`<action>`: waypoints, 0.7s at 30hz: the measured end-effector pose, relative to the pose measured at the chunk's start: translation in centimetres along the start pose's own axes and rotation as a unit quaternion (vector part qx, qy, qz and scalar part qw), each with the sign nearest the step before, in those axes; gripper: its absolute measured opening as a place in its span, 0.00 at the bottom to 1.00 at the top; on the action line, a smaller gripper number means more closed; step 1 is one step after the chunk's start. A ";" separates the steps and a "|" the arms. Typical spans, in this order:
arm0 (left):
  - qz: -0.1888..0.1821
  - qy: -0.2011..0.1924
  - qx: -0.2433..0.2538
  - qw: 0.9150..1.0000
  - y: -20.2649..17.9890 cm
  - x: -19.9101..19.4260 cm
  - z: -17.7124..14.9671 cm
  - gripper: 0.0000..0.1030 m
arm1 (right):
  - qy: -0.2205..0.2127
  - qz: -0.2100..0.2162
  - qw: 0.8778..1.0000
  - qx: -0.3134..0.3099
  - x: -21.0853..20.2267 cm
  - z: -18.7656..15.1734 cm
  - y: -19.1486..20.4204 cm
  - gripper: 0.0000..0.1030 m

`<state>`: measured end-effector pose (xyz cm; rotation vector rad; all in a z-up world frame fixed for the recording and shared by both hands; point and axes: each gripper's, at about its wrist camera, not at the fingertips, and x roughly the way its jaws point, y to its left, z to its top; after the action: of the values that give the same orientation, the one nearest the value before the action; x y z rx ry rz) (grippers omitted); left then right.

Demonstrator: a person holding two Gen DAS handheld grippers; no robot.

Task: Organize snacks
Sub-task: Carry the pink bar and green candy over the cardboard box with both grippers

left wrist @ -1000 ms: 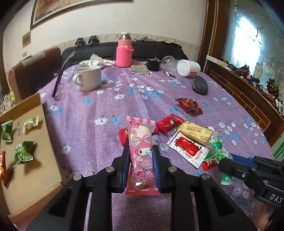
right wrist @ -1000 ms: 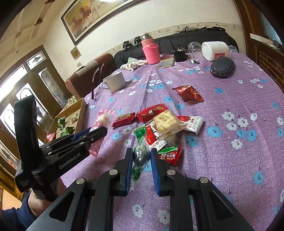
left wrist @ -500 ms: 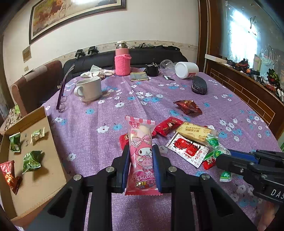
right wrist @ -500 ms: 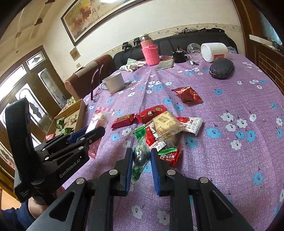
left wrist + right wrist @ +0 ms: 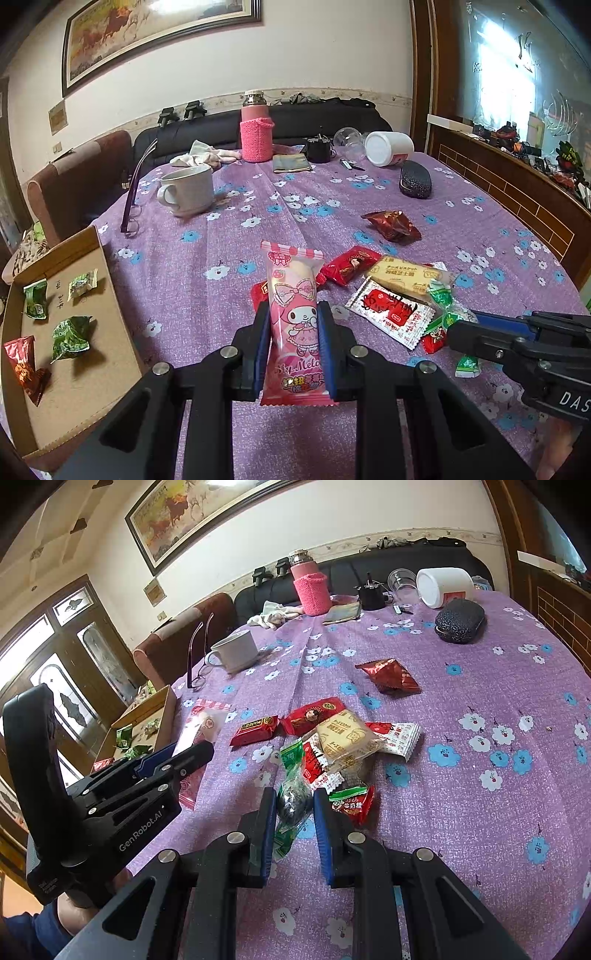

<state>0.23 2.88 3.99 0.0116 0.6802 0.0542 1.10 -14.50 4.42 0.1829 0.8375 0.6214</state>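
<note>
Gripping the pink My Melody snack pack, the left gripper has both blue pads pressed on its sides, long axis running straight away from the camera, striped top end pointing at the far edge of the table and lifted off the purple tablecloth. The right gripper is clamped on a green-wrapped candy, lengthwise along the fingers too, at the near end of the snack pile. Both tools sit low and level, side by side. A cardboard box with a few candies is off to the left.
</note>
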 end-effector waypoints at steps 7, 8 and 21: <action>0.009 -0.005 0.000 1.000 0.0 -0.2 0.0 0.22 | -0.002 -0.001 1.000 -0.001 0.0 0.0 0.1 0.21; 0.010 -0.006 0.000 1.000 0.0 -0.2 0.1 0.22 | -0.002 -0.001 1.000 -0.001 0.0 -0.1 0.1 0.21; 0.020 -0.013 -0.002 1.000 0.2 -0.5 0.1 0.22 | -0.004 -0.001 1.000 -0.002 0.0 0.0 0.1 0.21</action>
<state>-0.11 3.01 4.34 0.0222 0.6538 0.0940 1.02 -14.40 4.46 0.1813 0.8288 0.6197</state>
